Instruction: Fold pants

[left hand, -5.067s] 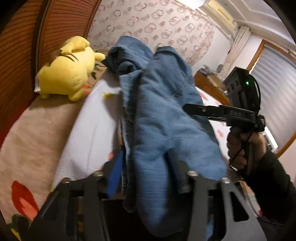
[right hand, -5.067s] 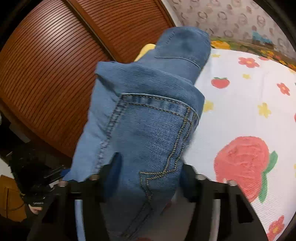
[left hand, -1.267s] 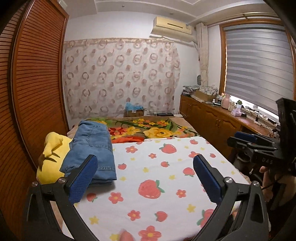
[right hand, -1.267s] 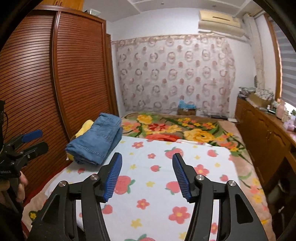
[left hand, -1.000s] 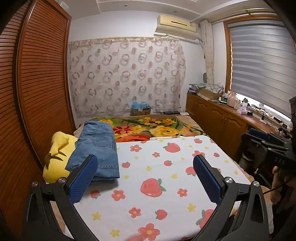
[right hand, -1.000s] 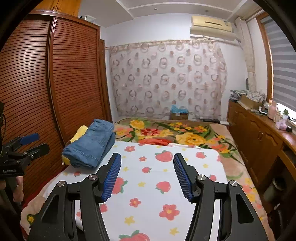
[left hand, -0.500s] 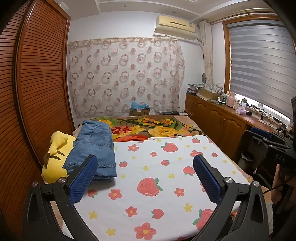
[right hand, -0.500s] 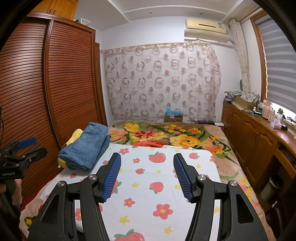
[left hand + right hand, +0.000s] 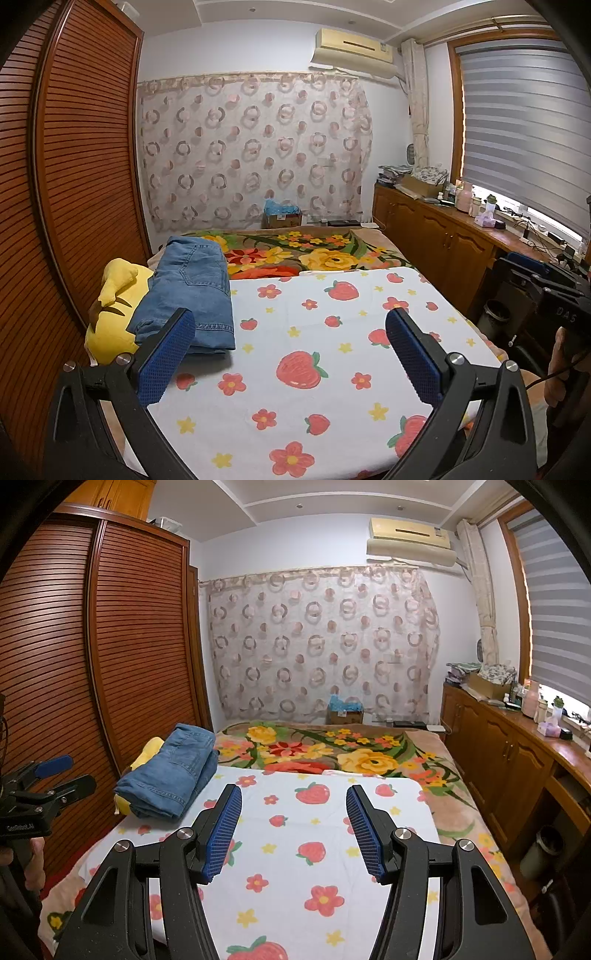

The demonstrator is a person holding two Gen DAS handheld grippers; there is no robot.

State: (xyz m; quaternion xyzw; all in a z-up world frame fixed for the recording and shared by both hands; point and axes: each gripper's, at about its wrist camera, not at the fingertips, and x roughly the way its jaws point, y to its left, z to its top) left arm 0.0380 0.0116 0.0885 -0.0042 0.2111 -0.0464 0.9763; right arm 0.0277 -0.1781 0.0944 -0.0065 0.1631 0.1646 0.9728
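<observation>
1. A bed filled the room, a brown blanket with large yellow and red flowers over its far half and a white sheet printed with strawberries and small flowers over its near half.
2. A wardrobe with slatted wooden doors ran along one side of the bed; low wooden cabinets with a cluttered worktop stood along the other side, under a window blind.
3. A curtain patterned with rings hung on the far wall, an air conditioner mounted above it.
4. The folded pants, blue denim, lay in a neat stack at the wardrobe-side edge of the sheet, resting partly on a yellow plush toy.
5. The left gripper was held over the near end of the bed, its blue-padded fingers spread wide with nothing between them, well apart from the pants.
6. The right gripper was likewise held over the sheet, its fingers apart and holding nothing.
7. A hand gripped the handle of the left gripper at the edge of the right wrist view.
</observation>
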